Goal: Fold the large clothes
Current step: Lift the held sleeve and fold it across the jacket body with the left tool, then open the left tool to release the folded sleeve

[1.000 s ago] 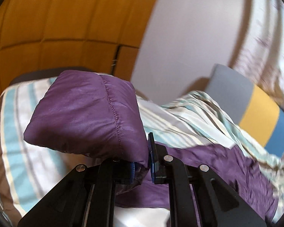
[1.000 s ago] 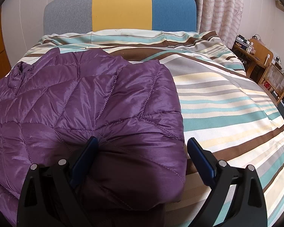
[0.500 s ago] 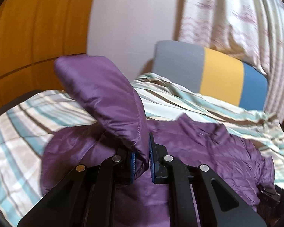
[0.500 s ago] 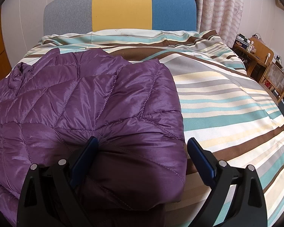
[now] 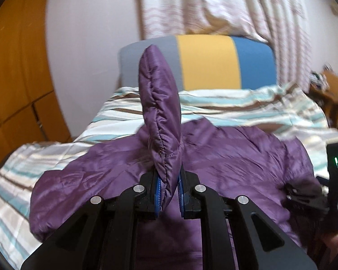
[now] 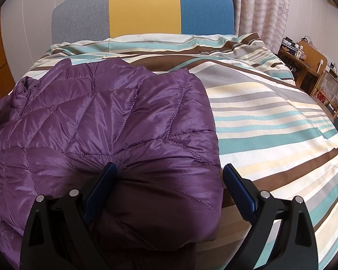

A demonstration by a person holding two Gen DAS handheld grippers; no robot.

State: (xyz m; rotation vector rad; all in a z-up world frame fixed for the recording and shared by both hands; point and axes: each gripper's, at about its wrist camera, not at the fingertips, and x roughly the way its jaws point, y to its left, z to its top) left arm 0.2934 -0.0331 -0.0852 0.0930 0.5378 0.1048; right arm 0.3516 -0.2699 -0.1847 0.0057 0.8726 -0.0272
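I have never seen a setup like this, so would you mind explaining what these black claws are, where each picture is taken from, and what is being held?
There is no robot here: a person holds a two-fingered claw in each hand, and a wide-angle camera on each claw looks forward along its fingers. That is why black arms fill the bottom of both pictures.

In the left wrist view, the left claw is shut on a padded end of the purple quilted jacket, probably a sleeve, which stands up in front of the lens. The rest of the jacket lies spread on the striped bedcover.

In the right wrist view, the right claw is open. Its fingers straddle a folded part of the same jacket without squeezing it. Behind is a grey, yellow and blue headboard.

The job is folding the jacket.
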